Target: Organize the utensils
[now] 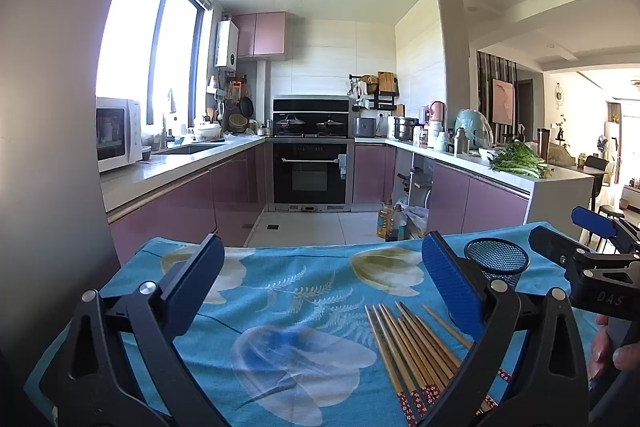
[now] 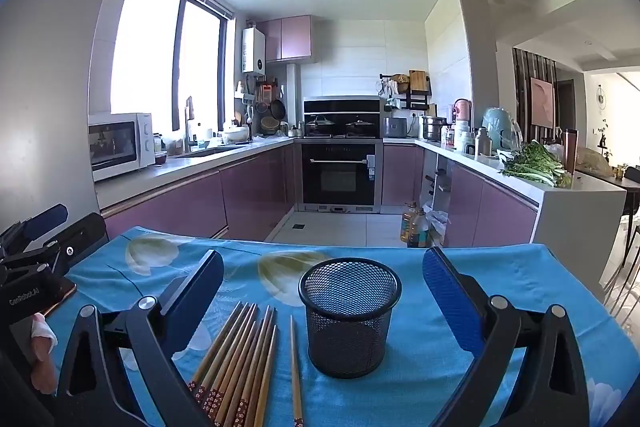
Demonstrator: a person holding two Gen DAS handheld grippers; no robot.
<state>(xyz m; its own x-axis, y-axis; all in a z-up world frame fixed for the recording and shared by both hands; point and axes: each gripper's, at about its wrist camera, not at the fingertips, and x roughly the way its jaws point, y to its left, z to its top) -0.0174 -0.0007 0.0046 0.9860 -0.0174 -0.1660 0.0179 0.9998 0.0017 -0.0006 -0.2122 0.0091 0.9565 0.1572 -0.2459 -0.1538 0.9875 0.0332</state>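
Note:
Several wooden chopsticks [image 2: 240, 359] with red patterned ends lie bunched on the blue flowered tablecloth [image 2: 500, 287]; one chopstick [image 2: 295, 371] lies apart to their right. A black mesh cup [image 2: 349, 315] stands upright and empty just right of them. My right gripper [image 2: 324, 291] is open above the cloth, with the cup between its blue pads. My left gripper [image 1: 320, 275] is open and empty; the chopsticks [image 1: 416, 347] lie near its right finger and the cup [image 1: 497, 261] is beyond it. The right gripper [image 1: 592, 251] shows at the right edge.
The table's far edge drops to a tiled kitchen floor. Oil bottles [image 2: 416, 225] stand on the floor past the edge. Counters with a microwave [image 2: 120, 143] and greens [image 2: 536, 163] line the room. The left gripper [image 2: 40, 247] shows at the left edge.

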